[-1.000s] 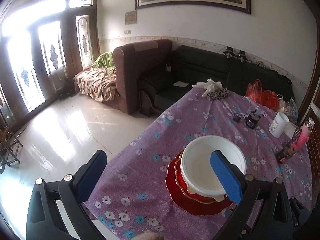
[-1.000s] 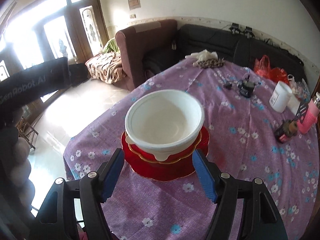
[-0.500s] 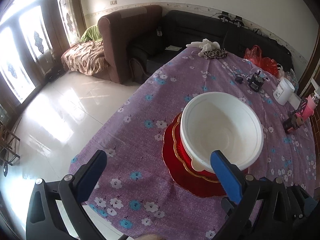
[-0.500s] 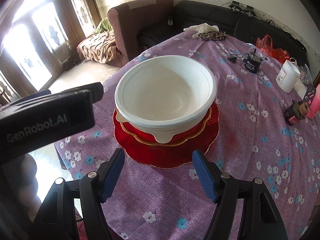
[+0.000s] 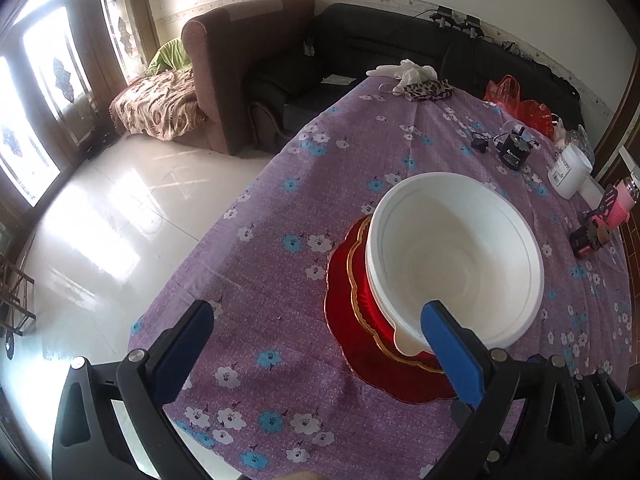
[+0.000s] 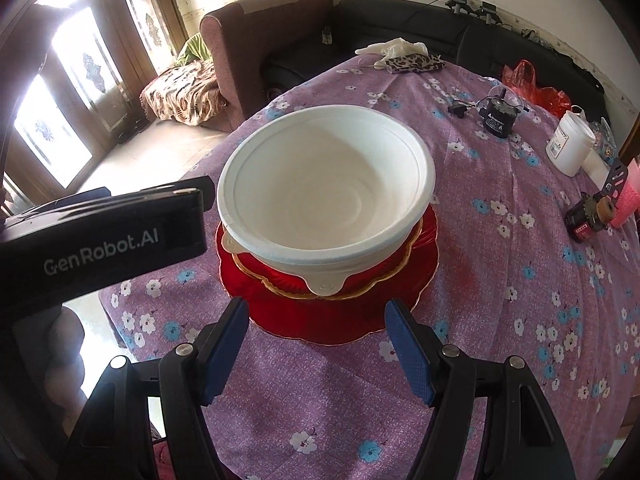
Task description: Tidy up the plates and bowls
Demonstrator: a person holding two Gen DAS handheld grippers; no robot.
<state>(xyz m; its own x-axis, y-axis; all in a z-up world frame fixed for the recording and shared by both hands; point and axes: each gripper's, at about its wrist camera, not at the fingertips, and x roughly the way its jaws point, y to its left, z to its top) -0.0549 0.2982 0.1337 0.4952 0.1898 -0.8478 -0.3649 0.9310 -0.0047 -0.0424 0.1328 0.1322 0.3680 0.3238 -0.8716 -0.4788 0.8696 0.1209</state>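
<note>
A white bowl (image 5: 452,264) (image 6: 324,192) sits on a gold-rimmed red plate (image 5: 360,280) (image 6: 280,280), which lies on a larger red plate (image 5: 344,308) (image 6: 280,316) on the purple flowered tablecloth (image 5: 260,240). My left gripper (image 5: 316,312) is open just left of the stack; its right finger (image 5: 448,340) overlaps the bowl's near rim in the picture. My right gripper (image 6: 316,308) is open in front of the stack, with its fingers either side of the big plate's near edge. In the right wrist view the left gripper's black body (image 6: 100,236) stands left of the bowl.
A white jar (image 5: 570,172), a small black device (image 5: 514,152), a pink bottle (image 5: 618,208) and a red bag (image 5: 516,100) stand along the table's right and far side. Cloths (image 5: 416,80) lie at the far end. The table's left edge drops to a tiled floor (image 5: 120,220).
Both grippers have sunk and tilted down toward the stack, so the bowl looks larger and closer. Their jaws stand as wide as before.
</note>
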